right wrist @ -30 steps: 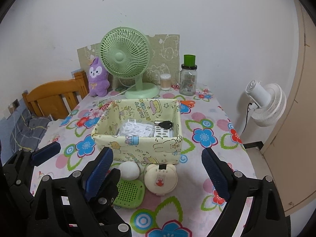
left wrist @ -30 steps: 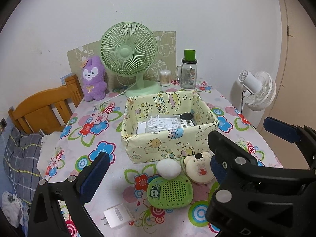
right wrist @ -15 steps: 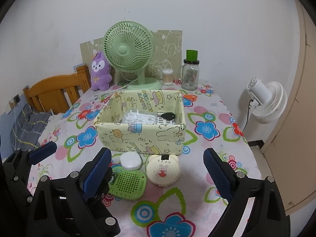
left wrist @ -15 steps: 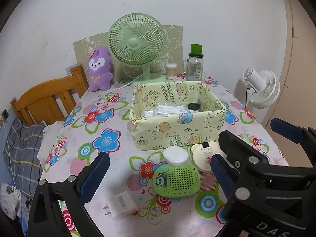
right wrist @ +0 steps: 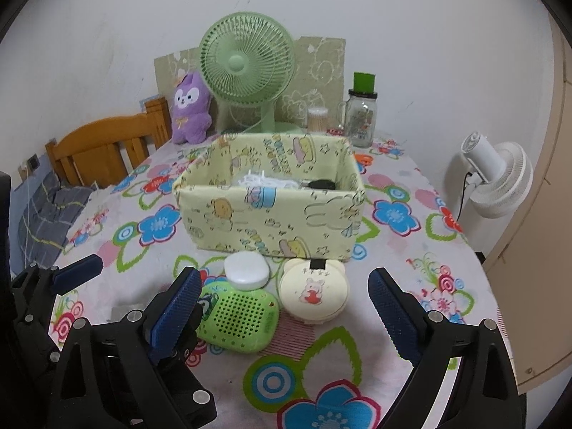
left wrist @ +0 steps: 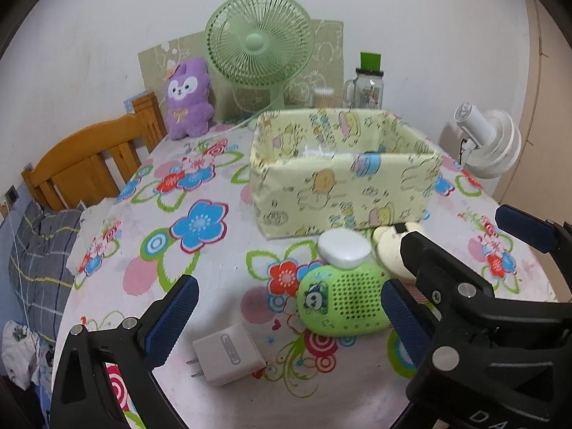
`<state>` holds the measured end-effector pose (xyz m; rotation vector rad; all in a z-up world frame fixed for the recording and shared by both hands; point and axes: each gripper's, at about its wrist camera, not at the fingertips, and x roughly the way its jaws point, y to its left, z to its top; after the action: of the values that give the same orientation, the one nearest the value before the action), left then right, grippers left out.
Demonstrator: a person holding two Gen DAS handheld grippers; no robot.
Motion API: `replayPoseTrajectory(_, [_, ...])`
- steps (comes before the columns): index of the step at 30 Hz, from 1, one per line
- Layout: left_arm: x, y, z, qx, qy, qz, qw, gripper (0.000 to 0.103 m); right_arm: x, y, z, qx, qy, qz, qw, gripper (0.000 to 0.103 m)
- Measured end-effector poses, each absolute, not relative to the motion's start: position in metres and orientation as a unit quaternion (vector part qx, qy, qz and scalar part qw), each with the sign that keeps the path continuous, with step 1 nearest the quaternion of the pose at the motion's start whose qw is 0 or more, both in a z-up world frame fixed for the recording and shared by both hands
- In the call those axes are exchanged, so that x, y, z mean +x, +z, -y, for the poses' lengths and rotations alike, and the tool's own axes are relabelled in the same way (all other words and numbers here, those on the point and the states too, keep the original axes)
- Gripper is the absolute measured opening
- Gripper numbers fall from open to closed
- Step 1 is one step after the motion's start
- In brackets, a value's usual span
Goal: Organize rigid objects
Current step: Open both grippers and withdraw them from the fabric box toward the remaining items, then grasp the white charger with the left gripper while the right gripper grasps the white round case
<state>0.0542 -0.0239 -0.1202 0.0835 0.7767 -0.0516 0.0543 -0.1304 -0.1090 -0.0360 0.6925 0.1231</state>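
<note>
A flowered counter against a white wall carries a yellow fabric bin. Just before it lie a white round case, a green speaker, a bear-shaped compact and a white charger. Both the left claw and the right claw hover released, grasping nothing.

box contents: mostly hidden by wall | cream case: half-hidden by right gripper

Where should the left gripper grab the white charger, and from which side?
Judging by shape: pinch the white charger across its flat sides, coming from above. It lies flat on the tablecloth, prongs pointing near-left, apart from the green speaker. The left gripper is open.
</note>
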Motion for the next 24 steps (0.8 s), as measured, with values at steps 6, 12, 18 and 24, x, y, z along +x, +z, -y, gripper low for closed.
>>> replayPoseTrajectory(6, [0.057,-0.143,0.016,0.036,-0.018,-0.398,0.917,0.103,0.059,-0.132,0.123,-0.015,0.063,-0.352,0.934,0.096])
replayPoseTrajectory(12, [0.057,-0.157,0.005,0.035,-0.007,-0.409,0.912,0.103,0.063,-0.147,0.113,-0.015,0.072,-0.363,0.929,0.096])
replayPoseTrajectory(18, [0.057,-0.168,-0.006,0.030,0.000,-0.417,0.908,0.103,0.066,-0.158,0.101,-0.022,0.080,-0.365,0.927,0.096])
replayPoseTrajectory(24, [0.058,-0.182,-0.015,0.016,0.001,-0.436,0.900,0.103,0.069,-0.170,0.093,-0.026,0.083,-0.376,0.922,0.096])
